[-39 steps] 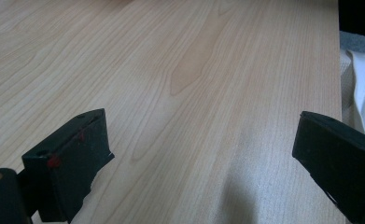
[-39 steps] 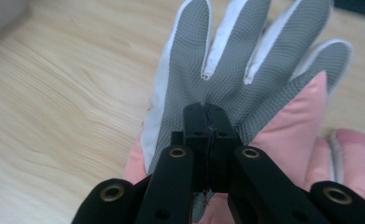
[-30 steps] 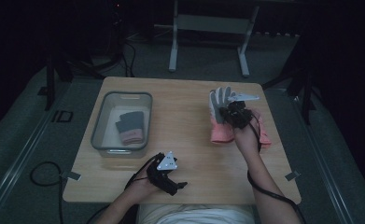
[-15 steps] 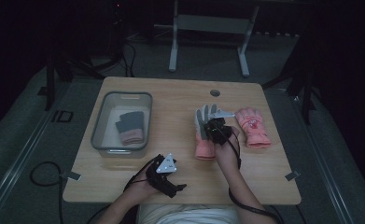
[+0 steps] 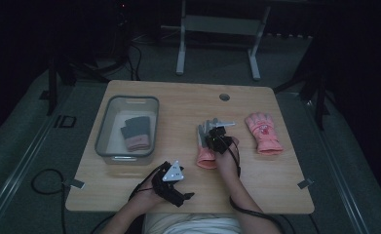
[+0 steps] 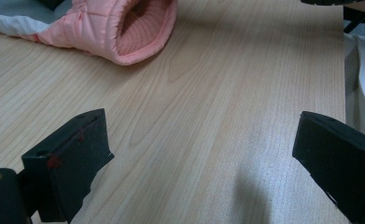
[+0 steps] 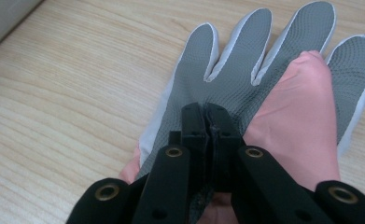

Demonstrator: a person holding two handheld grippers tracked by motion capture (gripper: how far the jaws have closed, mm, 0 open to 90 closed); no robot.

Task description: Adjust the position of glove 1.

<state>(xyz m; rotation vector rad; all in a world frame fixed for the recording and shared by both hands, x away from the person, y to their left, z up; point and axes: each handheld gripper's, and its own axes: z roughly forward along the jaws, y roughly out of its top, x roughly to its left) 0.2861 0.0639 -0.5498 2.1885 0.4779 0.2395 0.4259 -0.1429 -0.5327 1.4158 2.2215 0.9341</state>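
A pink glove with a grey dotted palm (image 5: 203, 146) lies palm-up in the middle of the wooden table (image 5: 178, 105), fingers pointing away. My right gripper (image 5: 217, 134) sits on it. In the right gripper view the jaws of the right gripper (image 7: 210, 114) are shut on a pinch of the glove's palm (image 7: 245, 70), and the pink thumb lies folded across the palm. To its right, the matching pink glove (image 5: 262, 131) rests flat. My left gripper (image 5: 171, 181) rests near the front edge. Its jaws (image 6: 203, 135) stand wide open over bare wood, with the glove's cuff (image 6: 133, 28) ahead.
A clear plastic bin (image 5: 102, 136) stands at the left of the table with a dark-and-pink glove pair (image 5: 135, 132) inside. A round cable hole (image 5: 224, 97) is near the far edge. Cables trail off the front edge to the floor.
My right gripper has carried the grey-palmed glove left and down from above the other pink glove onto the table's middle. The left gripper has stayed put.
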